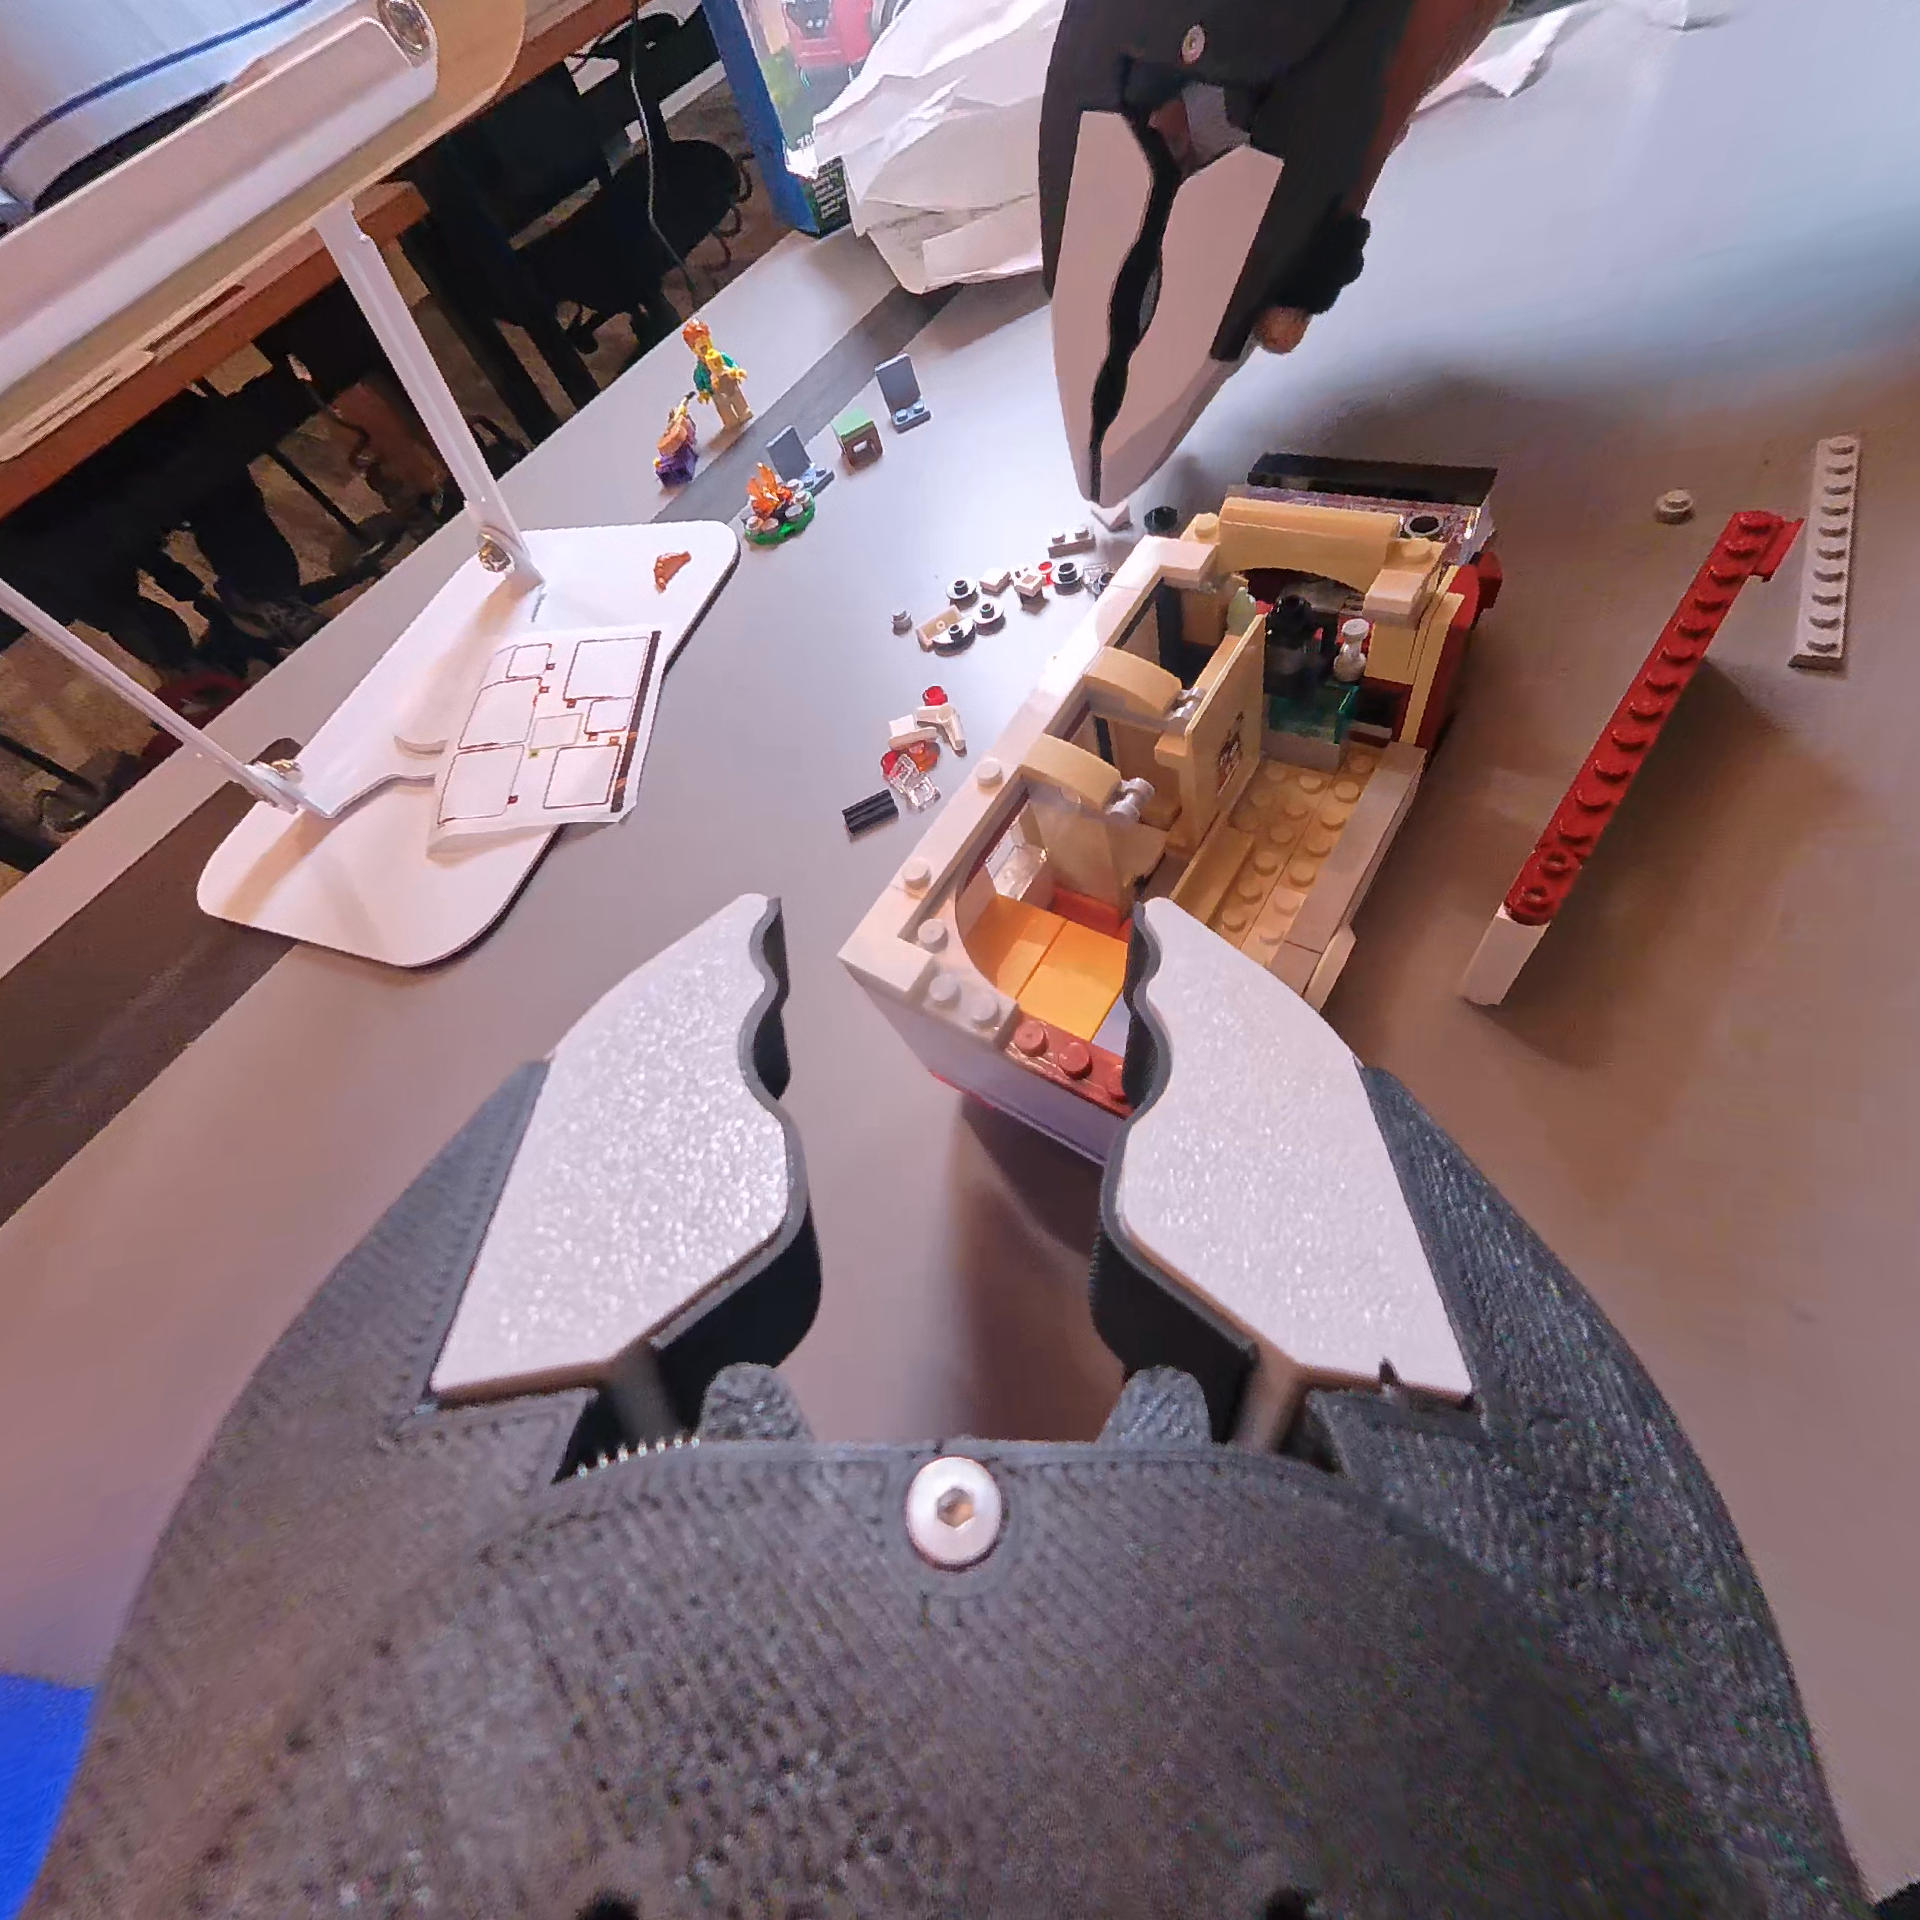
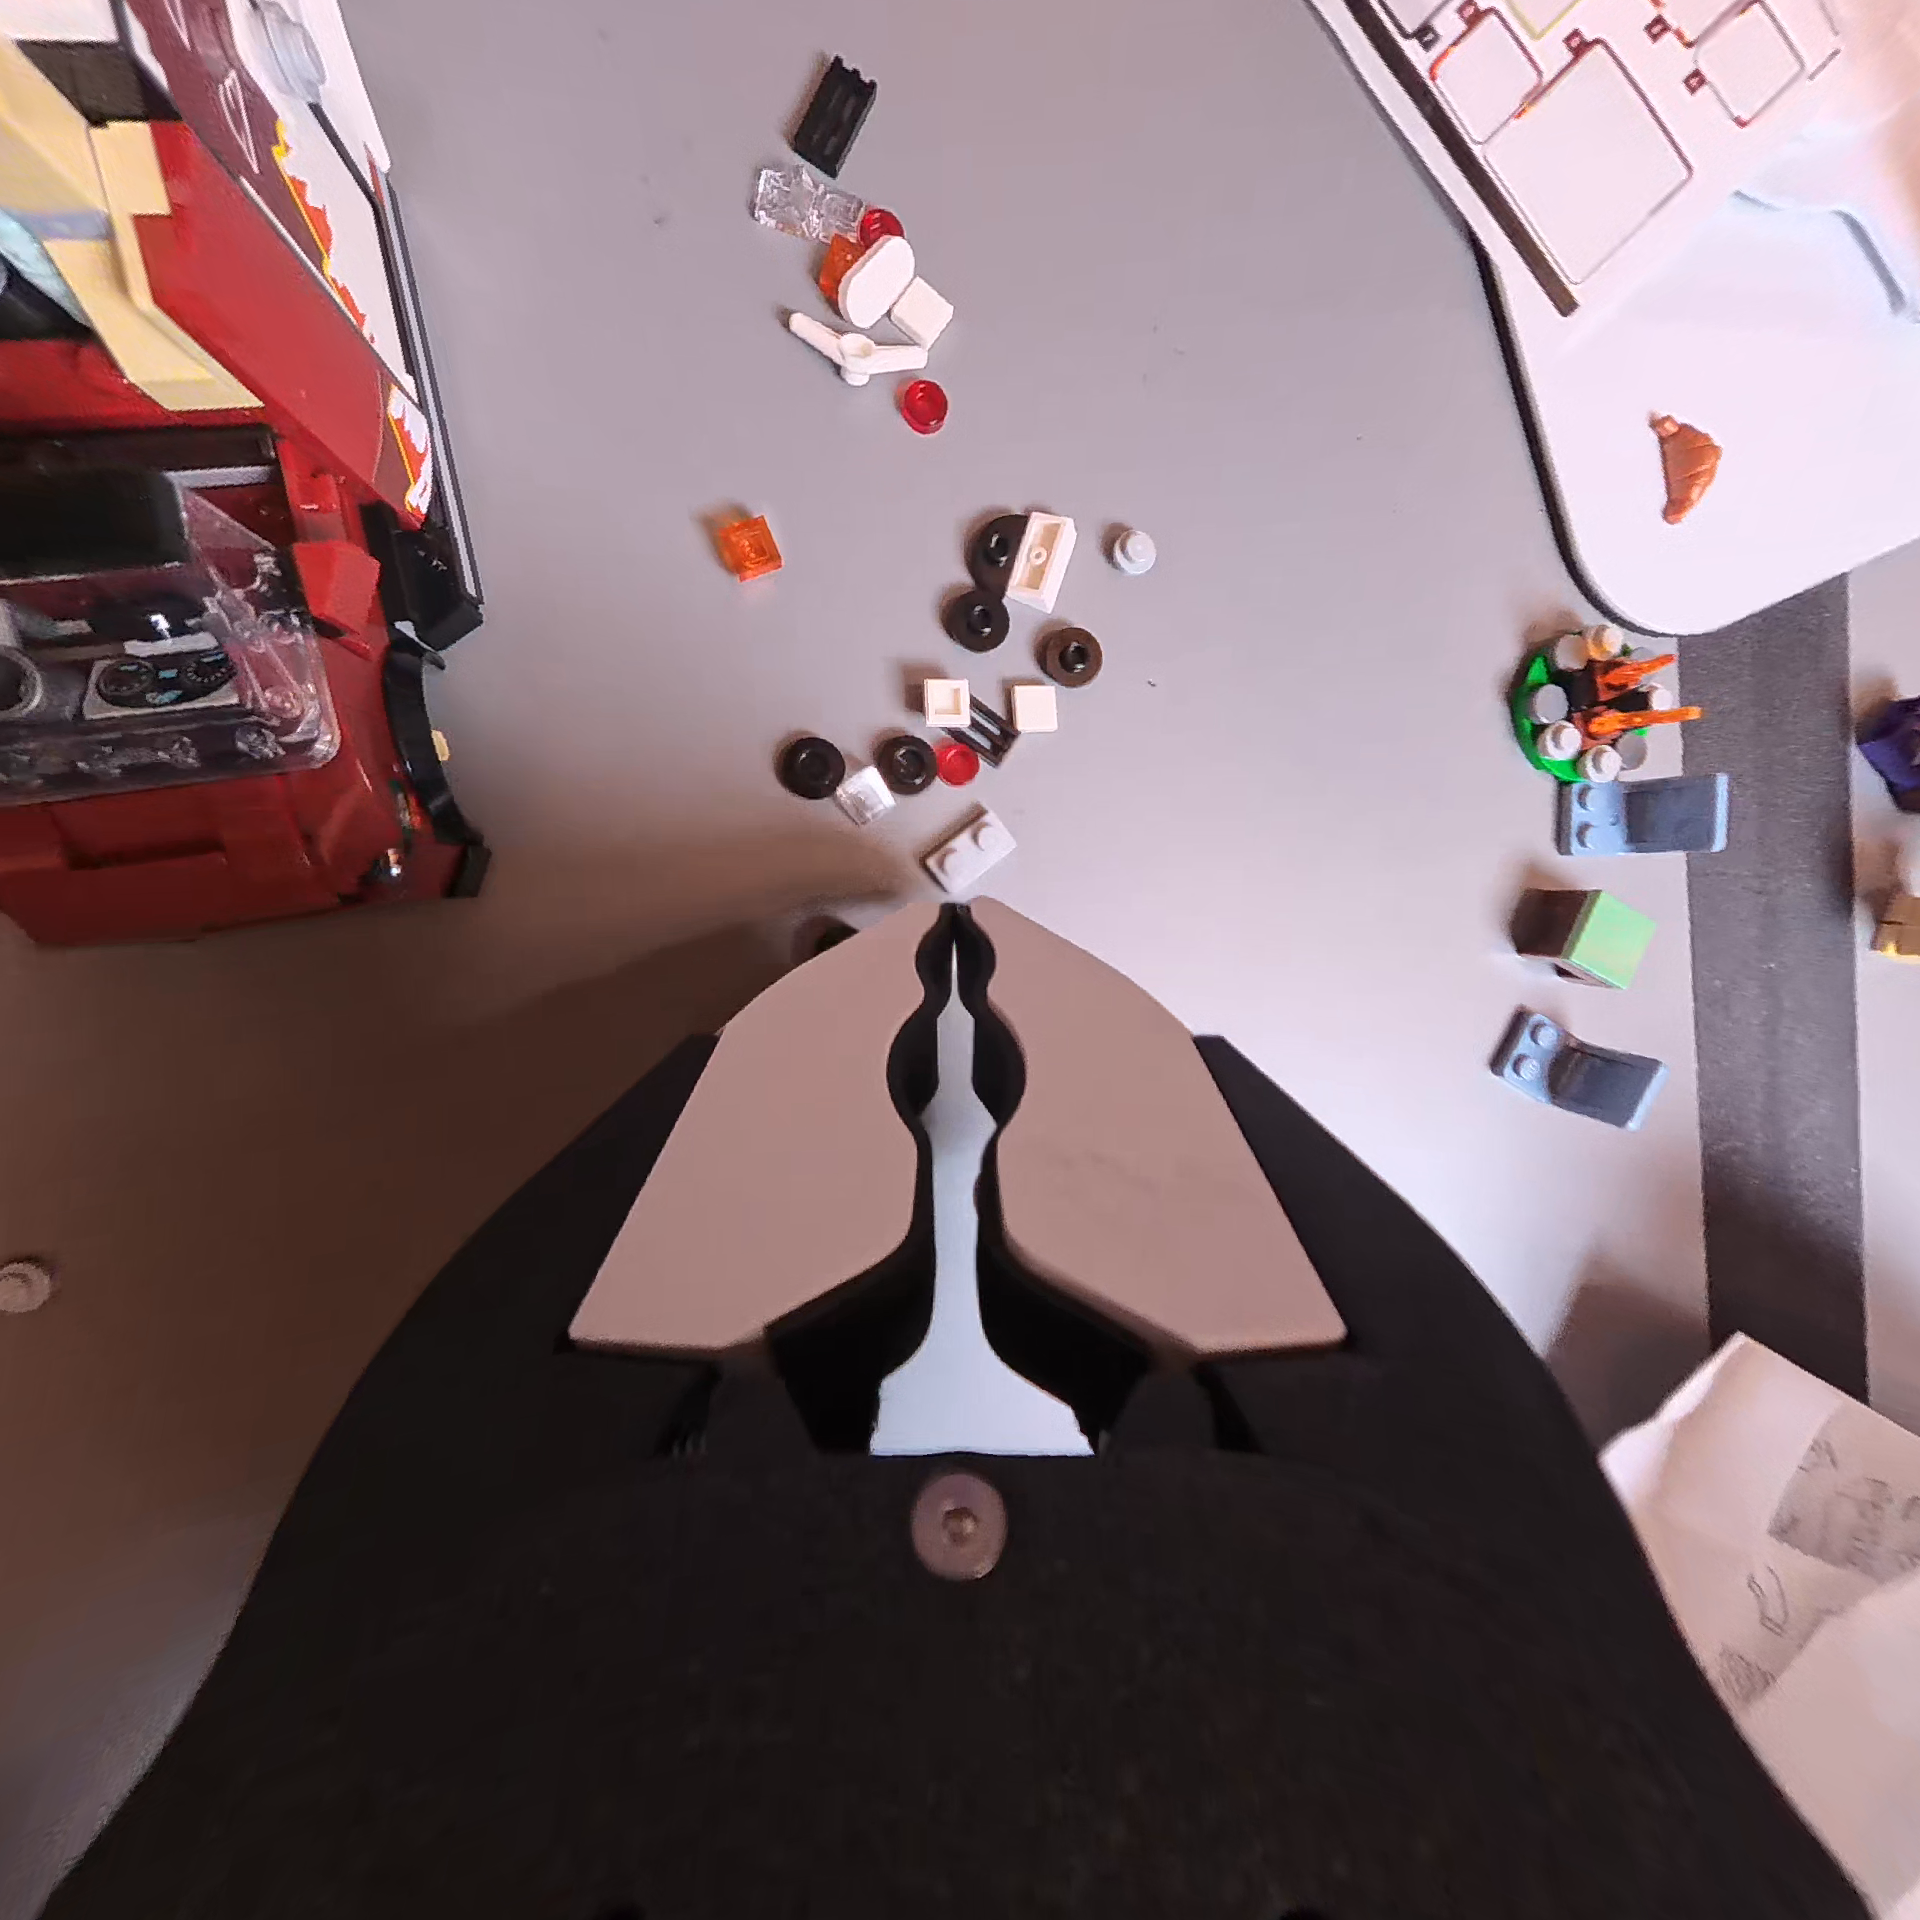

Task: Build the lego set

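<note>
While the left fingers (image 1: 769, 997) gape beside the brick model (image 1: 1049, 935), the right fingers (image 2: 977, 940) meet.

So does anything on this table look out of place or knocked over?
The brick-built camper van has no roof, so its inside is open. A long red piece and a grey strip lie loose beside it. Small bricks are scattered on the table.

Bare grey table (image 1: 727, 1039) lies open left of the brick-built camper van (image 1: 1195, 790), whose near corner stands inside the spread left tool (image 1: 956, 997), while scattered small bricks (image 2: 966, 665) crowd ahead of the closed right tool (image 2: 956, 912).
</note>
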Tool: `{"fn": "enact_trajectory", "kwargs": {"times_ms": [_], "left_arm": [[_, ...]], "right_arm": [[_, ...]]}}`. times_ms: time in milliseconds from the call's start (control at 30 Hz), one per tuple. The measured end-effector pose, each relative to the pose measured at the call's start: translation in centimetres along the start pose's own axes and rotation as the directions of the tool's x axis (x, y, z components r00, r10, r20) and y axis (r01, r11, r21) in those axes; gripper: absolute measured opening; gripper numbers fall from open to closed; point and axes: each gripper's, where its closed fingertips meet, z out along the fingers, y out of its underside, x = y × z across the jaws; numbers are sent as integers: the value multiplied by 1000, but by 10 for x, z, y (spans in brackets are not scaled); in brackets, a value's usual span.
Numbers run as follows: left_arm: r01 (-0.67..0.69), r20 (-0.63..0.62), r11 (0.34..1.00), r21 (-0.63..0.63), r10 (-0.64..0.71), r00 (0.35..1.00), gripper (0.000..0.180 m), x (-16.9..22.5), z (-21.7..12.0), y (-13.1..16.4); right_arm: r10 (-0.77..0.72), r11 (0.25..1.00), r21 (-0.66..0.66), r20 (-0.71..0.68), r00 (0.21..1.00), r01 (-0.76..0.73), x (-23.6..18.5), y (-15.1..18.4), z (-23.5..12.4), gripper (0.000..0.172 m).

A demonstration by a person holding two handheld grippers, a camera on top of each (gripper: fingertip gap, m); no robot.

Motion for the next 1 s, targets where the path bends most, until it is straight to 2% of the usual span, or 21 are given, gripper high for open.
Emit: {"fn": "enact_trajectory", "kwargs": {"times_ms": [133, 300, 533, 600, 767, 900, 1000], "left_arm": [[-1, -1, 1000, -1, 1, 1000, 63, 0, 0, 0], [-7, -3, 1000, -9, 7, 1000, 62, 1, 1, 2], [-5, -8, 1000, -8, 5, 1000, 61, 2, 1, 2], [-4, -10, 1000, -8, 4, 1000, 61, 2, 1, 2], [-7, -14, 1000, -10, 7, 1000, 61, 3, 1, 2], [-8, -16, 1000, -9, 8, 1000, 60, 3, 1, 2], [-7, -18, 1000, -9, 7, 1000, 59, 4, 2, 2]], "right_arm": [[55, 998, -13, -97, 994, -57, 23, 12, -16, 1], [159, 985, -47, -131, 979, -167, 41, 37, -25, 26], [260, 960, -114, 21, 965, -256, 21, 63, -22, 37], [301, 947, -143, 87, 950, -287, 11, 68, -26, 48], [274, 933, -270, 97, 957, -239, 3, 92, -42, 60], [244, 957, -176, 62, 968, -230, 10, 74, -52, 60], [240, 970, -39, 36, 970, -238, 18, 45, -53, 50]]}}
